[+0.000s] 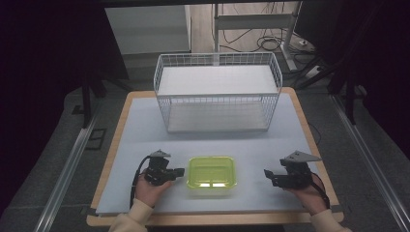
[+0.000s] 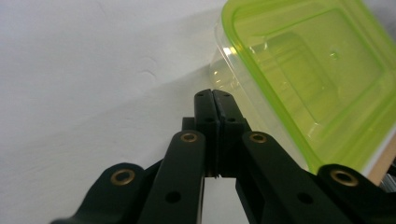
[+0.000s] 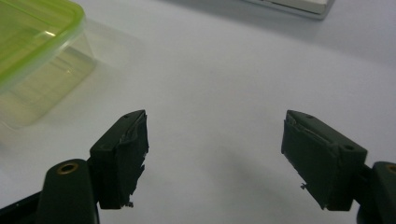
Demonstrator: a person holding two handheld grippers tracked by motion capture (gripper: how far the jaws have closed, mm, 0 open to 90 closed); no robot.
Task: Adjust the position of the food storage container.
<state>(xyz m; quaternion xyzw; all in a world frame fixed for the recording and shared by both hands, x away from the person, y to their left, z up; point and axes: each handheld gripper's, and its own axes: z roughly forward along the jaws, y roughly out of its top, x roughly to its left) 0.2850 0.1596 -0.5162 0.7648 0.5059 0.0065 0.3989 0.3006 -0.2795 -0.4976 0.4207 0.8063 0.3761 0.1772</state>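
Observation:
A clear box with a lime-green lid (image 1: 211,175) sits near the front middle of the white table. My left gripper (image 1: 181,171) lies just left of it, jaws shut and empty, tips pointing at the box's left side. In the left gripper view the closed tips (image 2: 213,94) stop just short of the box's clear corner (image 2: 299,60). My right gripper (image 1: 267,175) rests to the right of the box, apart from it, jaws open. In the right gripper view the two fingers (image 3: 122,151) stand wide with bare table between them, and the box (image 3: 32,46) shows at upper left.
A white wire basket (image 1: 217,92) with a flat white board on top stands at the back of the table. A strip of bare tabletop separates it from the box. The table's wooden edge (image 1: 212,220) runs along the front, by the person's sleeves.

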